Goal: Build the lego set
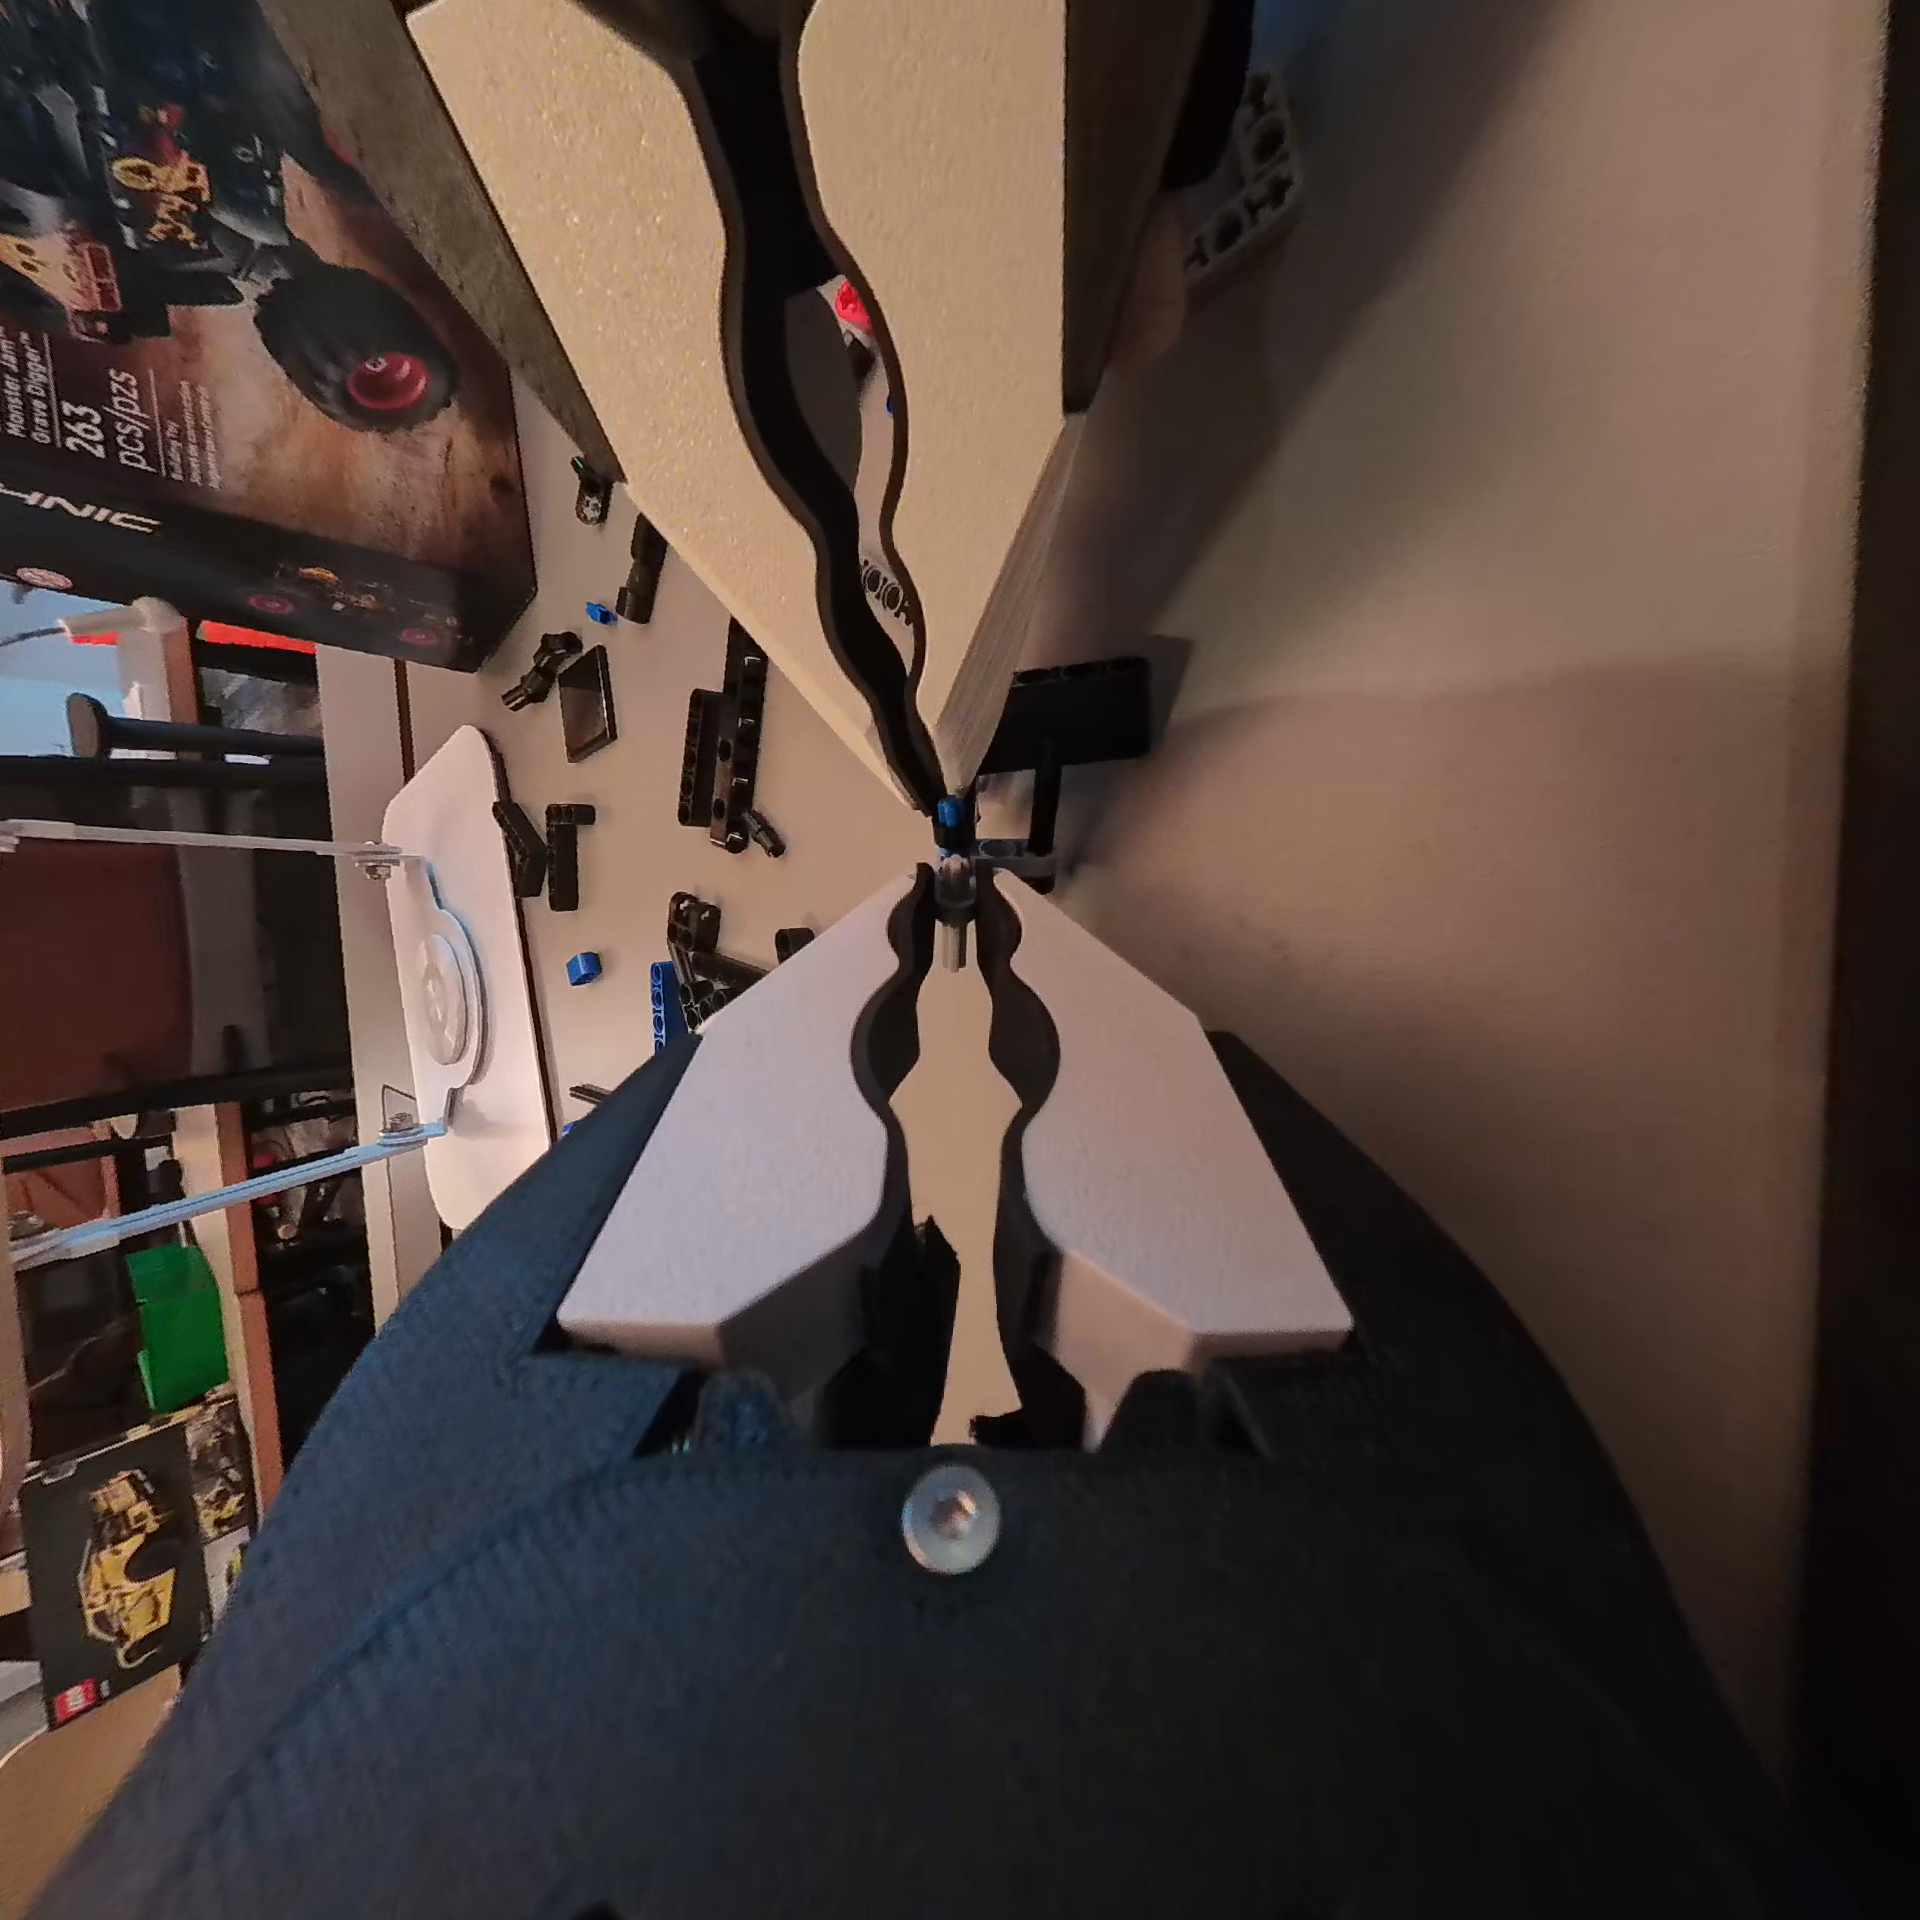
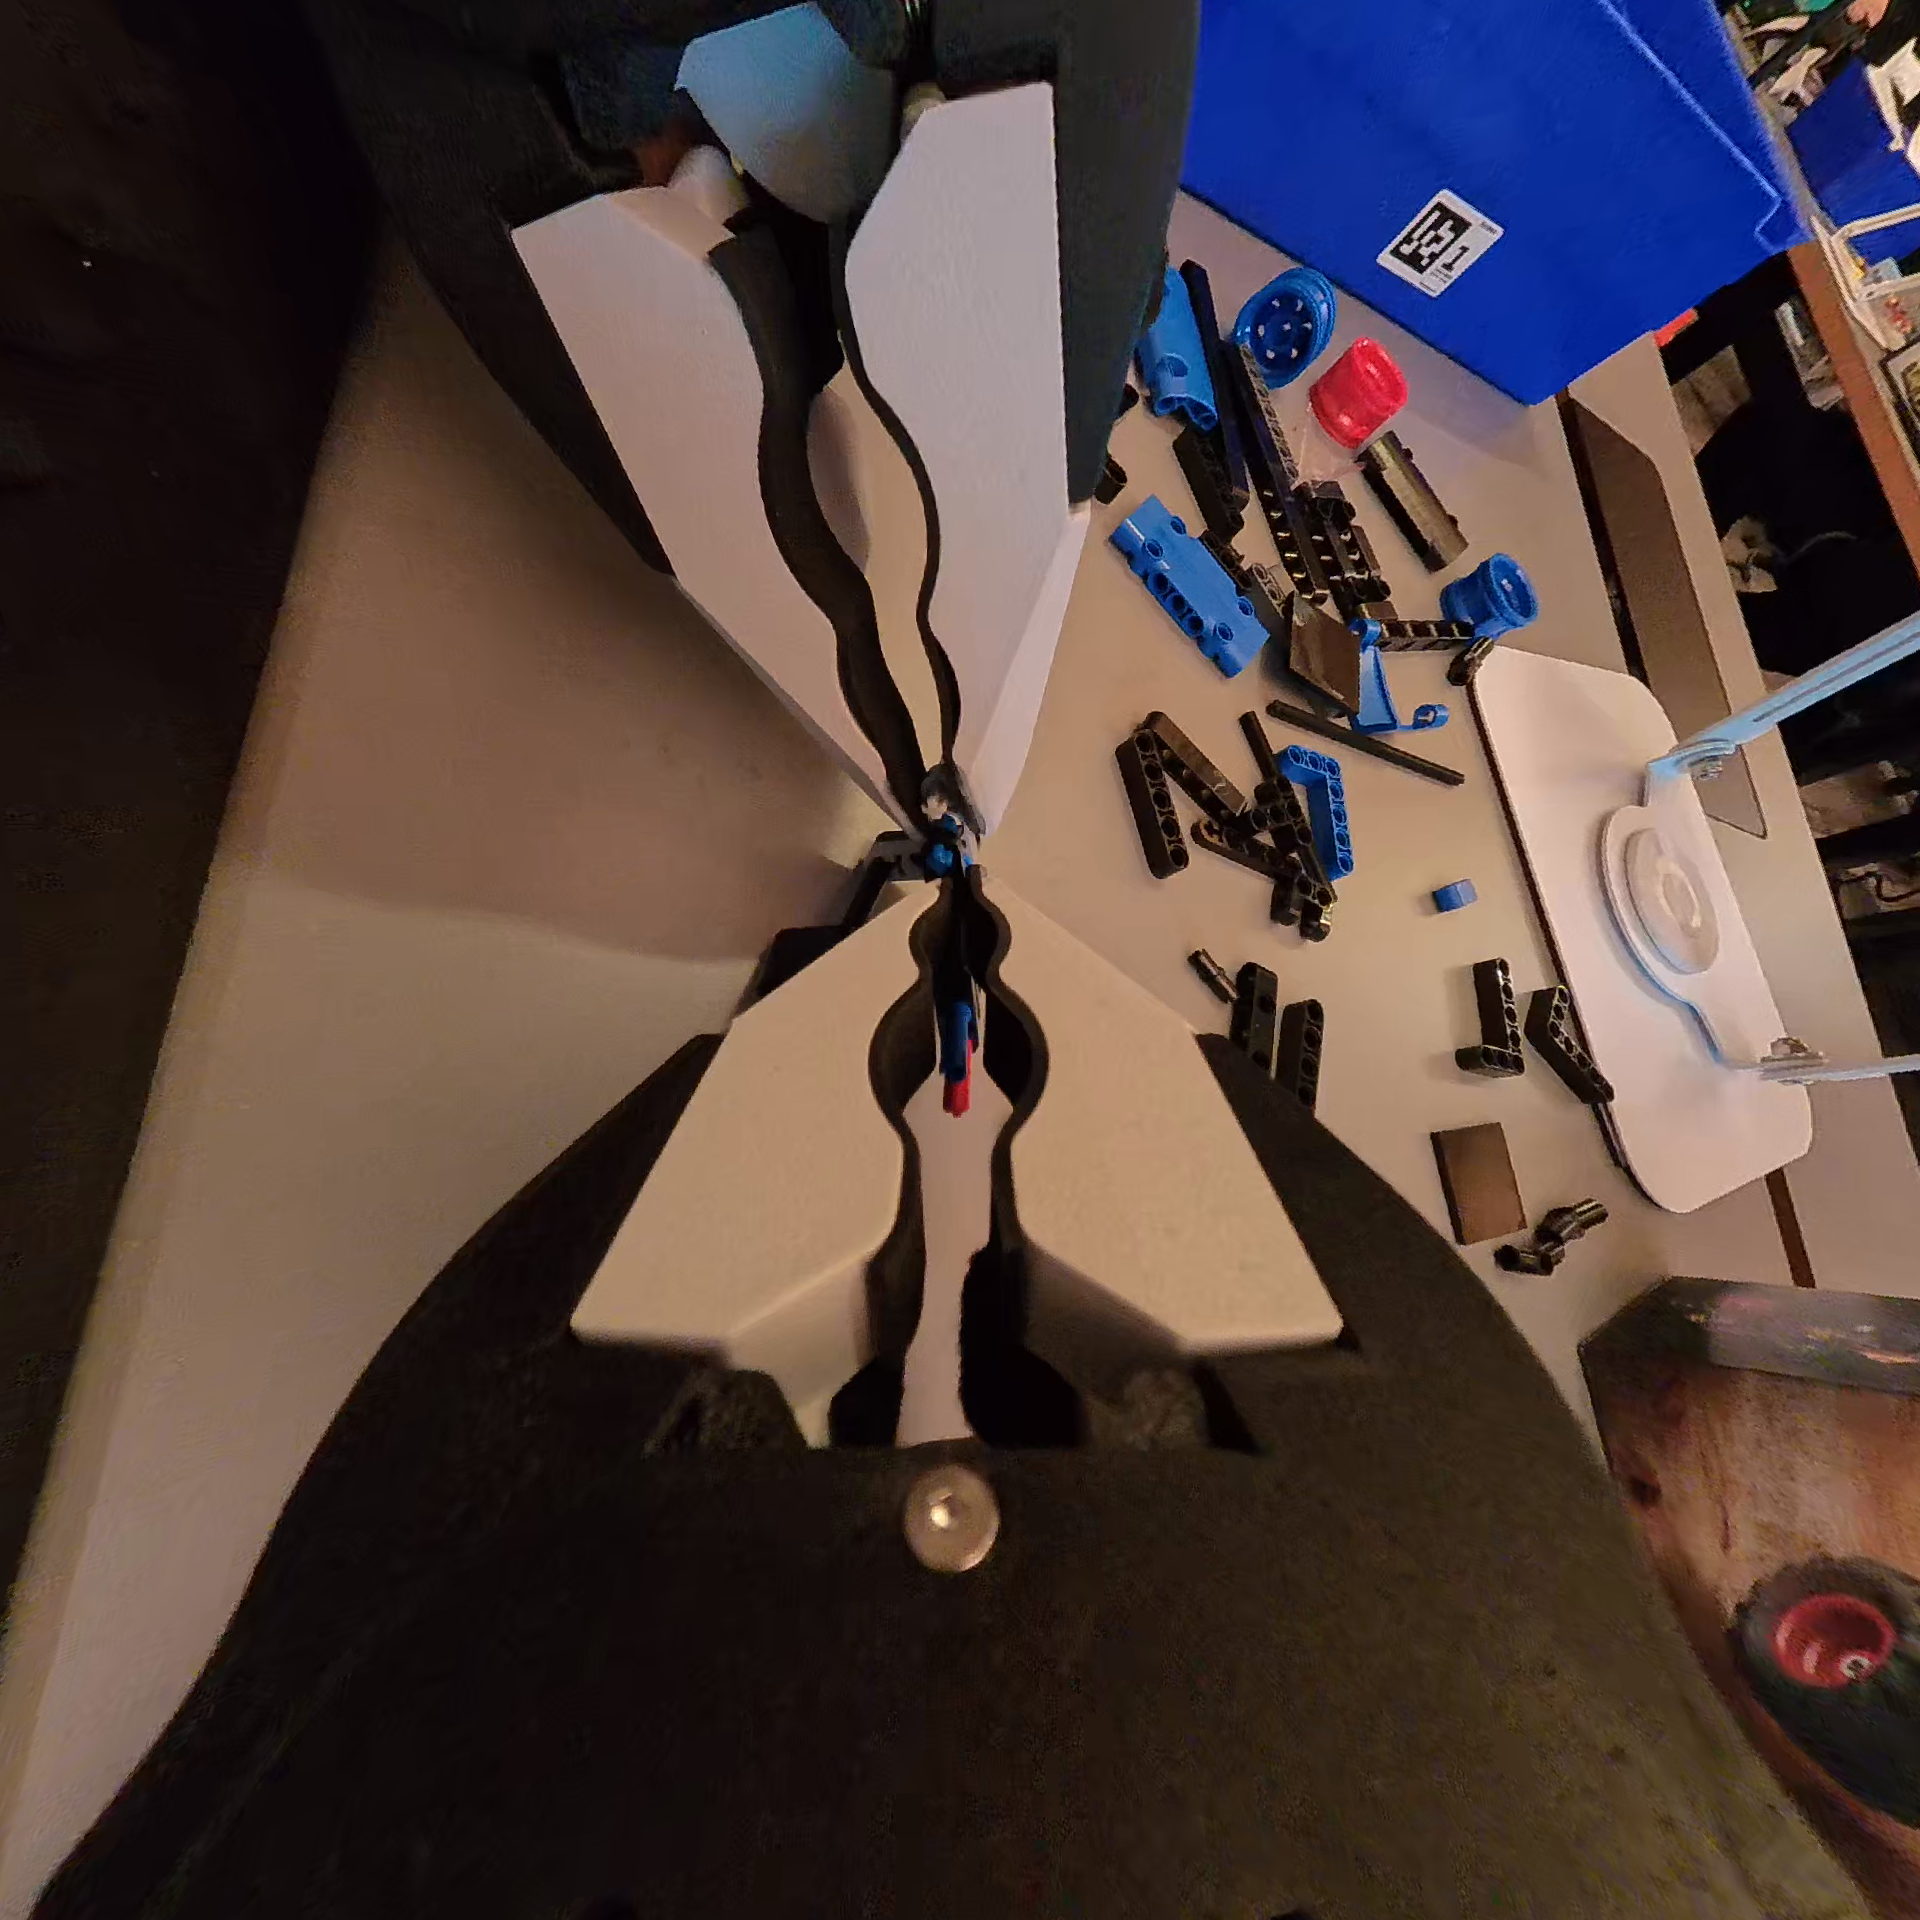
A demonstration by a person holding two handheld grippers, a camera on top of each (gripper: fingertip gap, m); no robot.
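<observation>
My left gripper (image 1: 951,896) is shut on a small grey pin (image 1: 954,928). It also shows in the right wrist view (image 2: 940,795), coming in from the top. My right gripper (image 2: 951,888) is shut on a thin blue and red pin piece (image 2: 956,1044). In the left wrist view it (image 1: 940,798) comes from the top with a blue pin (image 1: 948,812) at its tips. The two grippers meet tip to tip just above the table (image 1: 1455,727). A black beam assembly (image 1: 1081,717) sits right at the meeting point, mostly hidden in the right wrist view (image 2: 800,945).
Loose black and blue beams (image 2: 1247,821) lie scattered on the table, also in the left wrist view (image 1: 727,727). A red hub (image 2: 1356,395), blue hubs (image 2: 1283,322), a blue bin (image 2: 1507,156), the set's box (image 1: 260,364) and a white stand plate (image 2: 1662,935) surround them. The tips of both grippers are at nearly the same place. The red hub (image 2: 1356,395) is about equally far from each gripper, around 30 cm.
</observation>
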